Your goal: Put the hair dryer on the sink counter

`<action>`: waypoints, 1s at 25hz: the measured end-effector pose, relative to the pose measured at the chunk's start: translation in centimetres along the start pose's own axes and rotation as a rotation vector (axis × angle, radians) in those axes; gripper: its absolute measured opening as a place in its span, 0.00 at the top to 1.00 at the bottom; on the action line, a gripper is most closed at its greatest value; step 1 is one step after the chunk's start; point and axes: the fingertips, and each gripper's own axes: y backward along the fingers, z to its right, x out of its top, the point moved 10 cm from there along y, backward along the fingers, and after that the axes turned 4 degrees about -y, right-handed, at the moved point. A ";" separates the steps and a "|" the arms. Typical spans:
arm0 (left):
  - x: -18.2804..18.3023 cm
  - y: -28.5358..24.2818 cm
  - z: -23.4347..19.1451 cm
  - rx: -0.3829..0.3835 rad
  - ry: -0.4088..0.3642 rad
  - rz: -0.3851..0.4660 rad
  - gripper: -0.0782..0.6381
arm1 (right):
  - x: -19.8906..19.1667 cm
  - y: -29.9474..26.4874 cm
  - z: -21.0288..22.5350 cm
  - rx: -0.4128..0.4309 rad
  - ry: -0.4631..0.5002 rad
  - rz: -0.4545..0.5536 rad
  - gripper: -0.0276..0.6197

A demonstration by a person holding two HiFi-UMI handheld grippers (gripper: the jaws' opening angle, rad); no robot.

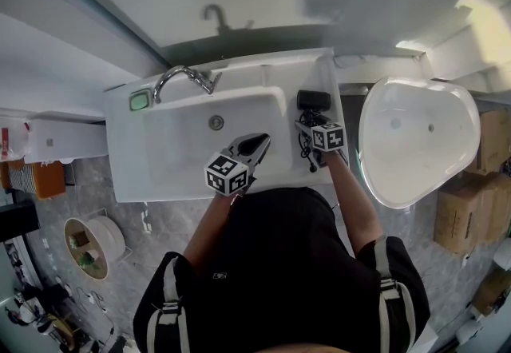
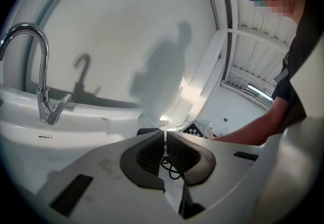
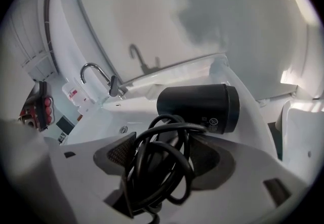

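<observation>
hair dryer [image 3: 195,109] lies on sink counter [image 1: 326,76], right tongs [image 3: 164,143] parted.

Black hair dryer [image 1: 313,100], cord coiled, lies on the right ledge of the white sink counter [image 1: 128,161].

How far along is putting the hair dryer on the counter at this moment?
Done: the hair dryer lies on its side on the counter, right of the basin. In hand: the right gripper is open, its fingers either side of the coiled cord, apparently not pressing. The left gripper is shut and empty over the basin. Left: probably only drawing the right gripper away.
</observation>
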 end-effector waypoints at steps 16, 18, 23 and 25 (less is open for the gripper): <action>-1.0 0.8 1.4 0.009 -0.004 0.016 0.86 | -0.9 4.6 -1.0 -0.043 0.152 0.052 0.39; -1.1 0.8 1.9 0.007 -0.008 0.016 0.86 | -1.2 5.4 -0.8 -0.046 0.142 0.068 0.39; -1.3 0.8 3.1 0.001 -0.025 0.018 0.86 | -2.0 8.1 -1.4 -0.047 0.184 0.100 0.39; -1.4 0.8 3.6 0.002 -0.031 0.016 0.86 | -2.5 9.4 -2.0 -0.052 0.229 0.119 0.39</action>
